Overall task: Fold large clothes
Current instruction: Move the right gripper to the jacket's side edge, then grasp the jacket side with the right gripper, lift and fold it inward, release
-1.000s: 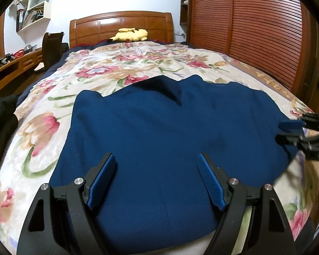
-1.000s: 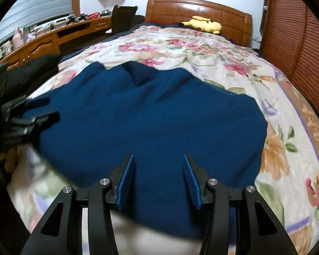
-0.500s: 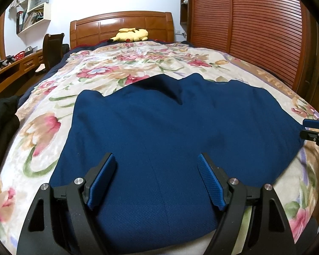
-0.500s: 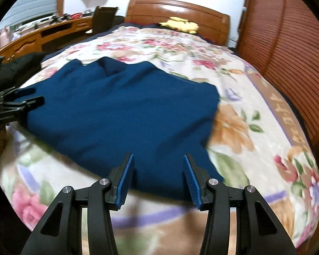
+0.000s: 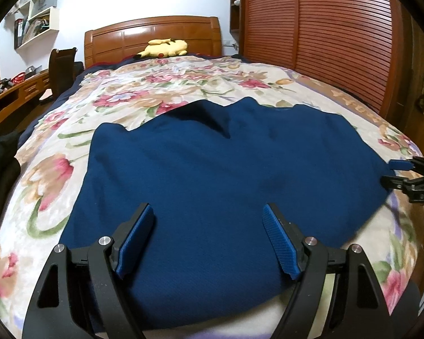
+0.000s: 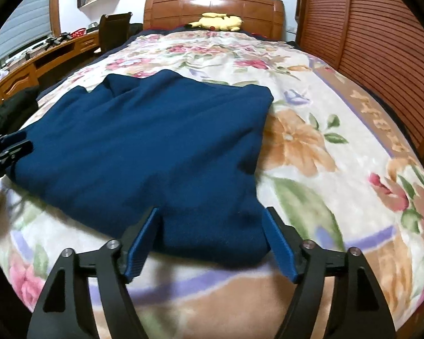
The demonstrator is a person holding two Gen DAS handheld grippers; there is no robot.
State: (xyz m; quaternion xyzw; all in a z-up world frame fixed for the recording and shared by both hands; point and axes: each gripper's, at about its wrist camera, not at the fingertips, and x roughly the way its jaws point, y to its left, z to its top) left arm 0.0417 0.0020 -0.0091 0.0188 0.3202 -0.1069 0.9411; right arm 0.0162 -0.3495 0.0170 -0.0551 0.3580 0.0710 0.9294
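Note:
A large dark blue garment point(image 5: 212, 169) lies spread flat on the floral blanket point(image 5: 48, 175) of a bed. My left gripper point(image 5: 209, 212) hovers open over the garment's near hem, with nothing pinched between its blue pads. My right gripper point(image 6: 212, 212) is opening its jaws above the garment's point(image 6: 144, 152) near right corner; cloth shows between the fingers, but the pads stand apart from it. In each wrist view the other gripper shows at the garment's side edge: the right gripper point(image 5: 390, 173) and the left gripper point(image 6: 19, 143).
A yellow plush toy point(image 5: 164, 48) lies by the wooden headboard point(image 5: 152, 36). Slatted wooden doors point(image 5: 339, 34) run along the bed's right side. A desk point(image 6: 42, 59) and a dark chair point(image 6: 113, 28) stand to the left. Dark clothing point(image 6: 11, 110) lies at the bed's left edge.
The right gripper slid rightwards along the near hem to the garment's right corner, and its jaws spread wider. The left gripper stayed where it was.

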